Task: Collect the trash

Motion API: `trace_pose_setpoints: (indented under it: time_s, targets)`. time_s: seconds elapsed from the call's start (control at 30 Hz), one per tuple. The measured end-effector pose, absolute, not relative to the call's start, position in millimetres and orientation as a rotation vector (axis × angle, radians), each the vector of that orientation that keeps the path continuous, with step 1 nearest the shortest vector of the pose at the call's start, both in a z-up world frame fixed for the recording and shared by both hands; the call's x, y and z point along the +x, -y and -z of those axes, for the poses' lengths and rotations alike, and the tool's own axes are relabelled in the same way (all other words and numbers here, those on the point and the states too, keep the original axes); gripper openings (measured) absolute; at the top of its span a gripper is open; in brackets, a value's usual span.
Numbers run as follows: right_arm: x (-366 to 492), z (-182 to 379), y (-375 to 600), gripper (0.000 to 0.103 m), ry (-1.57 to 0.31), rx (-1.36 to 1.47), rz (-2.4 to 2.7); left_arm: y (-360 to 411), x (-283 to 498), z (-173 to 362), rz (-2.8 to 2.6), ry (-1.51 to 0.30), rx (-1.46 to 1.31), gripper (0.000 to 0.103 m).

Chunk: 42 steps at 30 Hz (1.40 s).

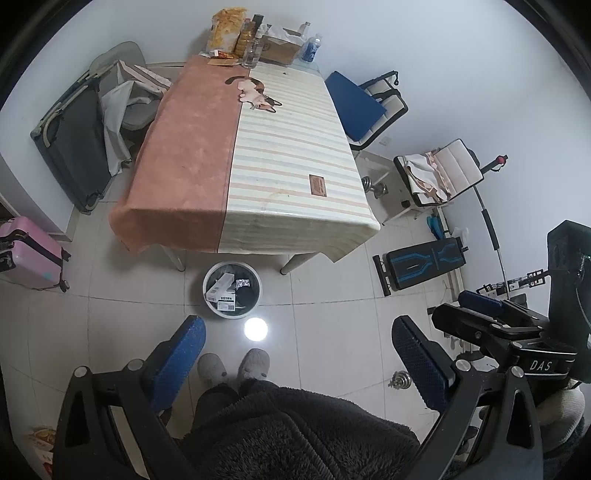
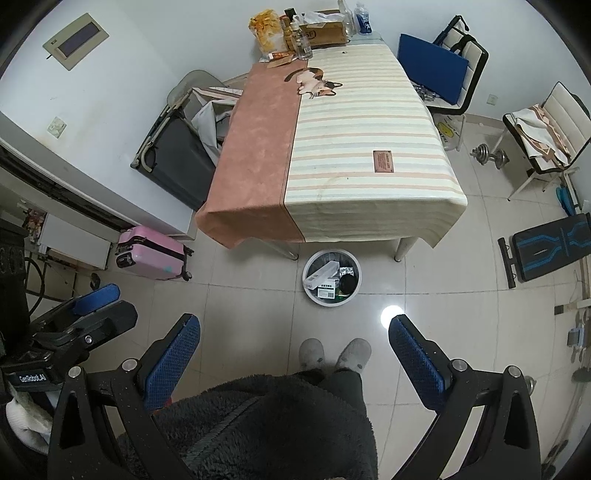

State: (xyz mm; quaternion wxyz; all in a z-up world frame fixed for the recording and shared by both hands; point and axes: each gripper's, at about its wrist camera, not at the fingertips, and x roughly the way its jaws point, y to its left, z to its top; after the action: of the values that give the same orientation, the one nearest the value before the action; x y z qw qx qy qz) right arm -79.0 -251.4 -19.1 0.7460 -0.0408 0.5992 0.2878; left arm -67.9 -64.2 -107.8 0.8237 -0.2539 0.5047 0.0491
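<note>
A round white trash bin point(image 1: 232, 290) stands on the tiled floor at the table's near edge; it also shows in the right wrist view point(image 2: 331, 277). It holds white boxes, a crumpled foil piece and dark items. My left gripper point(image 1: 297, 332) is open and empty, held high above the floor, short of the bin. My right gripper point(image 2: 293, 328) is open and empty, also high and short of the bin. The right gripper shows at the right of the left wrist view point(image 1: 480, 306). The left gripper shows at the left of the right wrist view point(image 2: 96, 299).
A table point(image 2: 332, 147) with a pink and striped cloth carries bottles, a snack bag and a cardboard box point(image 2: 325, 31) at its far end. A pink suitcase point(image 2: 151, 258), chairs, dumbbells point(image 2: 489, 155) and a workout bench point(image 2: 546, 247) stand around. The person's slippered feet point(image 2: 334, 352) are below.
</note>
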Motion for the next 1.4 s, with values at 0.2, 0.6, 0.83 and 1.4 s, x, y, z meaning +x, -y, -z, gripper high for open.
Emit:
trace_pose_setpoints:
  time_s: [0.2,0.6,0.83,1.4]
  targets:
    - [-78.1,18.3,258.4,0.103,-1.315,-0.077,-0.610,66.5,-64.2,109.4,-0.090,-1.078,-0.532,0.103]
    - [-75.7,13.5,268.6,0.103,-1.312,-0.058,-0.585,70.8,-62.0,107.6,-0.076,-1.075,-0.518,0.103]
    - [-74.0,12.6,273.0,0.103,-1.311,-0.057,-0.588,71.7,-61.0,107.5,-0.077,-1.074,-0.518,0.103]
    - [-72.1,8.4,271.6,0.103,-1.306,-0.058,-0.593,72.5,-55.6,104.3,-0.078,-1.070,-0.512,0.103]
